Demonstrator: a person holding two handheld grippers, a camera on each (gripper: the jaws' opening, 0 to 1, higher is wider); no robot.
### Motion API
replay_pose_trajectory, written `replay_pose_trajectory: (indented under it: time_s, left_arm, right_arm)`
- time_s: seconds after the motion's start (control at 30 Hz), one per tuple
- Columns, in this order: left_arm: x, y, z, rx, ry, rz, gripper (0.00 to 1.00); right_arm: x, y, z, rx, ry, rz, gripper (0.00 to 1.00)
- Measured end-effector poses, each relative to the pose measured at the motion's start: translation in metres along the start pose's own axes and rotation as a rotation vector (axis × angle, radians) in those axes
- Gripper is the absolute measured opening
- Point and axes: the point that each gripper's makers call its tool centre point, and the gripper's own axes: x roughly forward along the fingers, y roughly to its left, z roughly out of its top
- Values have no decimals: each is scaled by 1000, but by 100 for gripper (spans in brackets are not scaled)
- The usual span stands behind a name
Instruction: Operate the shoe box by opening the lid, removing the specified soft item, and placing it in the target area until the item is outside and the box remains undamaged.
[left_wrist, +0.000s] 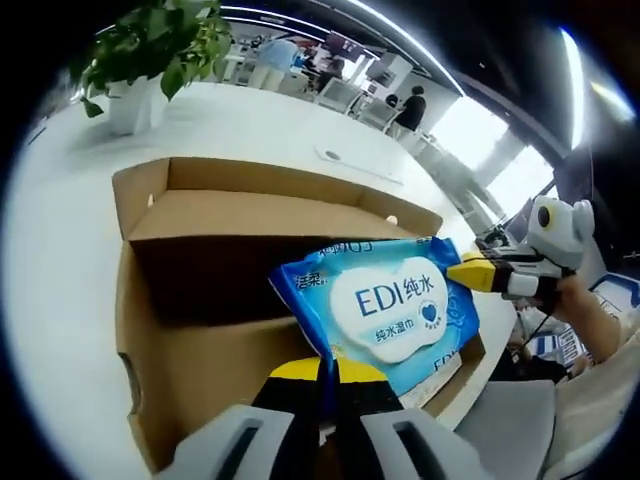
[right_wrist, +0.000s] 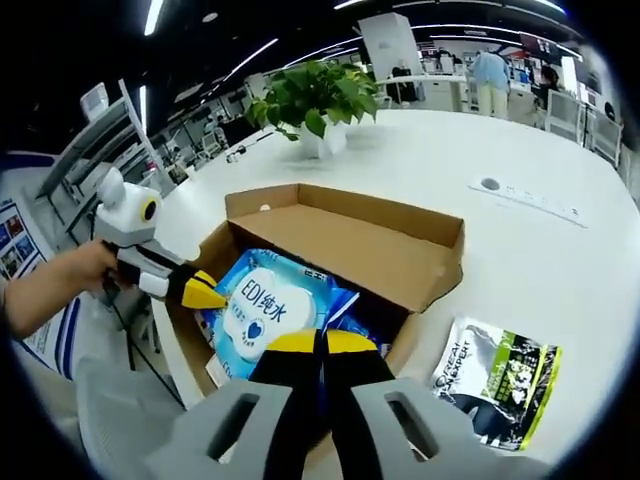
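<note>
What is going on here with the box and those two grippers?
A person holds a gripper in each hand over an open cardboard shoe box on a white table. Both the left gripper and the right gripper are shut on opposite edges of a blue wet wipes pack, holding it above the box. A green and white packet lies on the table beside the box, and a potted plant stands behind it.

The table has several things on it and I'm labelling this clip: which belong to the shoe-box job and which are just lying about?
Part of the job:
- cardboard shoe box, lid open
- blue wet-wipes pack, pinched at opposite edges by the left gripper and right gripper

Just lying about:
- silver-and-green pouch beside the box
- potted plant
- white table itself
</note>
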Motion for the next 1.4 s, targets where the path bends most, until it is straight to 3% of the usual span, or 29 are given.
replay_pose_trajectory:
  time_s: [0.63, 1.4]
  left_arm:
    - [-8, -45, 25, 35, -41, -57, 1]
    - [34, -102, 46, 77, -2, -89, 1]
  right_arm:
    - [-42, -19, 10, 114, -66, -20, 0]
    - [-93, -79, 2, 209, -94, -124, 0]
